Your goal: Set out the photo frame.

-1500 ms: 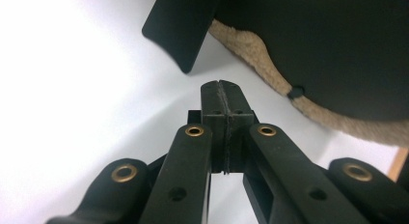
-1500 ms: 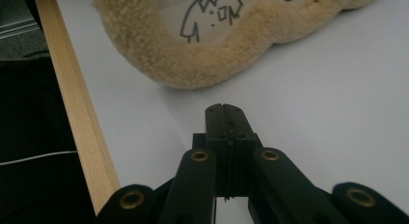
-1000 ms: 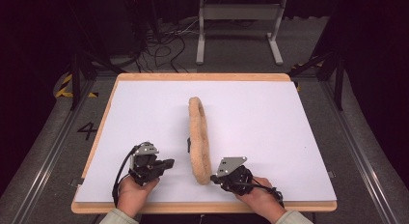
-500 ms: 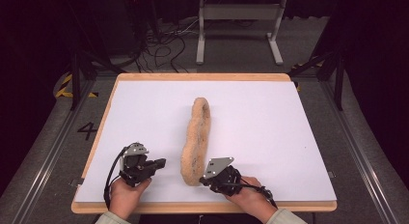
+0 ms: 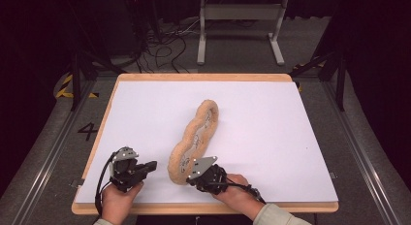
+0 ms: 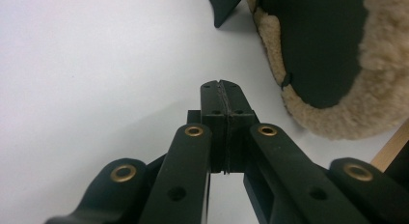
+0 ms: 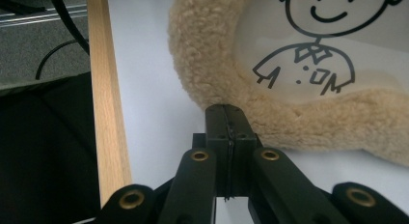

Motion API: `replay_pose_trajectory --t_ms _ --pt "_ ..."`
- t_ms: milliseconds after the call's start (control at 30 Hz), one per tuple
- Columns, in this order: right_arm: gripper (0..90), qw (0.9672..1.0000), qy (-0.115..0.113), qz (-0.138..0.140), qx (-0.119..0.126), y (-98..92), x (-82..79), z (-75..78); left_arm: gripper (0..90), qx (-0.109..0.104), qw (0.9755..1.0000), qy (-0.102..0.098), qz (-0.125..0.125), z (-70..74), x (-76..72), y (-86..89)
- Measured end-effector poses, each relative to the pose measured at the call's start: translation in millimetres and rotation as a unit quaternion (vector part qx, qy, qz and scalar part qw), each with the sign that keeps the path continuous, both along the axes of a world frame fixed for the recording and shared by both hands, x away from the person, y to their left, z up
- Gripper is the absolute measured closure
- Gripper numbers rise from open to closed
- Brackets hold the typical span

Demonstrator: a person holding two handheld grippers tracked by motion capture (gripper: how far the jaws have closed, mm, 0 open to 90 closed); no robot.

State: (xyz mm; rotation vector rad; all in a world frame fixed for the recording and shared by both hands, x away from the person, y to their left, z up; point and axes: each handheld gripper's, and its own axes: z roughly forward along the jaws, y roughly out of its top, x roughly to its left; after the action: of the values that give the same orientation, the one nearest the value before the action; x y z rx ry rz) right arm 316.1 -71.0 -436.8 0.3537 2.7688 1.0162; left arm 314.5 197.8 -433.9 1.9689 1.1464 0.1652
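Item: a long tan fleece-edged cushion with a white printed centre [image 5: 195, 140] is lying diagonally across the middle of the frame on the white wood-edged table [image 5: 145, 113]
Left gripper [image 5: 151, 165]: sitting at lower left, jaws pressing flat together on nothing, tips standing apart from the cushion's near end [image 6: 333, 118]
Right gripper [image 5: 190, 179]: sitting at lower centre, jaws closing tight with nothing between them, tips [image 7: 225, 119] touching the fleece rim [image 7: 207, 64]
Print: a line-drawn smiling figure [image 7: 313, 50] is showing at upper right of the right gripper view
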Motion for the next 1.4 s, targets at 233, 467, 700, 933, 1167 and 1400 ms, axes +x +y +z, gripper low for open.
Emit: replay_pose_trajectory --t_ms 233,467,700,933,1167,1400 --pt "90.0 1.0 0.0 0.0 0.003 17.4 5.8 -1.0 89.2 -0.003 0.9999 0.001 0.013 -2.4 -3.9 5.4" --pt "90.0 1.0 -0.002 -0.005 0.007 29.1 10.1 -2.2 88.3 -0.005 0.9999 0.0 0.014 -2.3 -6.1 8.0" --pt "90.0 0.9999 -0.005 -0.011 0.002 31.8 10.4 -2.8 80.3 -0.029 0.9995 -0.007 0.008 1.3 -9.0 8.6" --pt "89.2 0.9992 -0.009 -0.03 0.025 10.4 13.6 10.1 59.8 -0.08 0.9954 -0.052 0.006 14.0 -19.2 10.1" --pt "88.7 0.9974 -0.016 -0.059 0.038 -10.0 19.5 19.5 43.0 -0.114 0.9903 -0.079 -0.004 23.7 -27.2 3.5" --pt "88.1 0.9949 -0.021 -0.086 0.049 -26.5 25.5 26.2 37.0 -0.089 0.9936 -0.069 0.002 16.2 -23.2 -13.7"
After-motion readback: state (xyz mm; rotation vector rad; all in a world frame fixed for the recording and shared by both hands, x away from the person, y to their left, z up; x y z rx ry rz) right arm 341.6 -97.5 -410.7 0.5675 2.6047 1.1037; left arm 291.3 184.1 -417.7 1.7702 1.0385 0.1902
